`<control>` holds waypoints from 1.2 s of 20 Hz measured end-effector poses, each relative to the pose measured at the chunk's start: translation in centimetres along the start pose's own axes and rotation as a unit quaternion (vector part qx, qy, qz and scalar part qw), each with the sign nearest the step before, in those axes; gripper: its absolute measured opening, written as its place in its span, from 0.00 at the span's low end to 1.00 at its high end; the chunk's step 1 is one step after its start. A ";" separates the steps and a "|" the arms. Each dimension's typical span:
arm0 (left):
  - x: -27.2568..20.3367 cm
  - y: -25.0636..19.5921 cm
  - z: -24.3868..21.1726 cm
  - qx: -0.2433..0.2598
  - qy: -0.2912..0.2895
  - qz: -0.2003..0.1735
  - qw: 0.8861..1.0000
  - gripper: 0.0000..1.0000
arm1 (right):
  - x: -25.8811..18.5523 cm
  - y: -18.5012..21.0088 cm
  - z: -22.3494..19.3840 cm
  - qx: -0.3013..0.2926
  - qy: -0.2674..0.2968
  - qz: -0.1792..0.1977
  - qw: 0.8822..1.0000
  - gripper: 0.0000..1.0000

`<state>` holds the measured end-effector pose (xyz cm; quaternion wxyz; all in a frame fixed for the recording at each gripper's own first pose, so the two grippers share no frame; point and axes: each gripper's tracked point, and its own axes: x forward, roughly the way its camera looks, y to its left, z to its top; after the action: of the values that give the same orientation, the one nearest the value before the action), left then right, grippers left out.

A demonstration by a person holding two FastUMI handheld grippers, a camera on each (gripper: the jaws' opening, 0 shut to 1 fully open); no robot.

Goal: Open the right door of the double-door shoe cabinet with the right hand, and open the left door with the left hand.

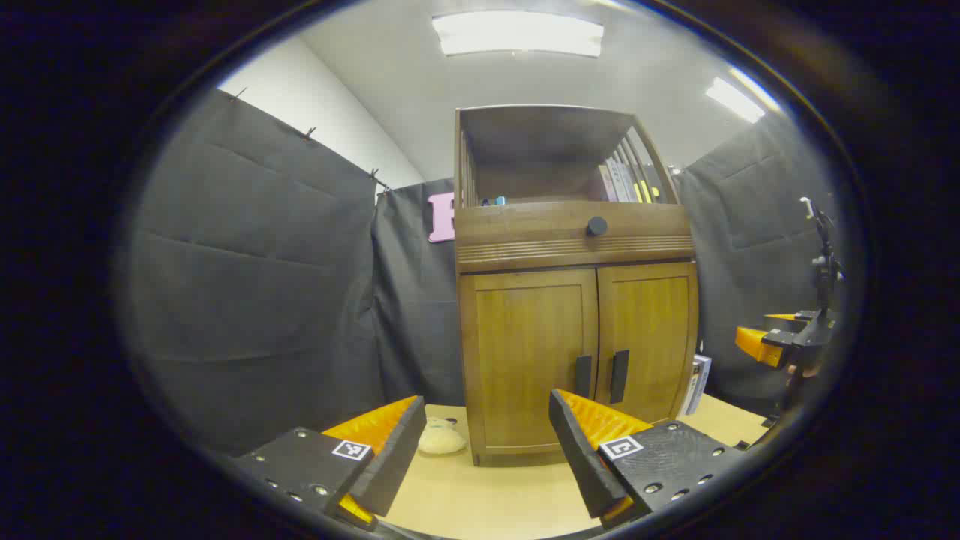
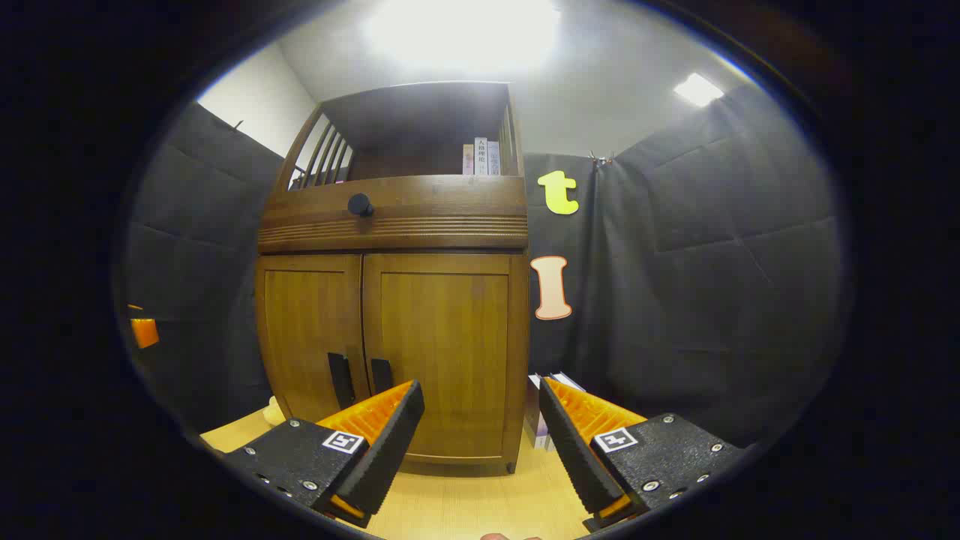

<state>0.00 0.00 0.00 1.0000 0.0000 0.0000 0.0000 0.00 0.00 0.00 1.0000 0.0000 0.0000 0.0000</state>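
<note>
Left gripper view looks at the shoe cabinet (image 1: pixel 574 285) standing on a pale wooden table (image 1: pixel 487 495), both doors closed. The left door (image 1: pixel 529 356) and the right door (image 1: pixel 649 337) each carry a dark vertical handle beside the centre seam — the left handle (image 1: pixel 583 376) and the right handle (image 1: pixel 619 376) just apart from each other. Above the doors sits a drawer front with a round dark knob (image 1: pixel 597 226), and higher up an open shelf holds books (image 1: pixel 630 182). The left gripper (image 1: pixel 487 442) hangs in front of the cabinet, its jaws spread wide, holding nothing. A small pale object (image 1: pixel 441 439) lies on the table at the cabinet's left foot. The other gripper shows at the far right edge, well apart from the cabinet.

Right gripper view shows the right gripper (image 2: pixel 480 427) also spread wide and empty — short of the doors, not touching them. More books (image 2: pixel 541 420) stand on the table beside the cabinet's right side.
</note>
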 end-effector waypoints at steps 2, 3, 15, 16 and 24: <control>-0.4 -0.3 -0.4 -0.007 0.006 0.001 1.000 0.94 | 0.0 0.2 -0.3 0.000 0.004 0.002 1.000 0.96; -0.5 -0.4 -0.6 -0.009 0.008 0.001 1.000 0.94 | -0.1 0.1 -0.5 -0.002 0.008 0.004 1.000 0.96; -0.5 0.2 -3.1 -0.024 0.032 0.020 0.999 0.99 | -0.1 -0.7 -2.7 0.003 0.045 -0.016 0.999 0.96; -0.5 0.3 -3.5 -0.029 0.035 0.022 0.999 0.89 | 0.0 -0.7 -2.9 0.004 0.049 -0.016 0.999 0.95; -1.6 0.8 -8.2 -0.030 0.068 0.039 0.996 0.99 | 4.1 0.0 -2.2 0.005 0.050 -0.016 0.999 0.95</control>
<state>-1.63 0.76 -8.16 0.9965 -0.0299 0.0683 0.0390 4.06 -0.01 -2.15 0.9986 0.0052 0.0495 -0.0158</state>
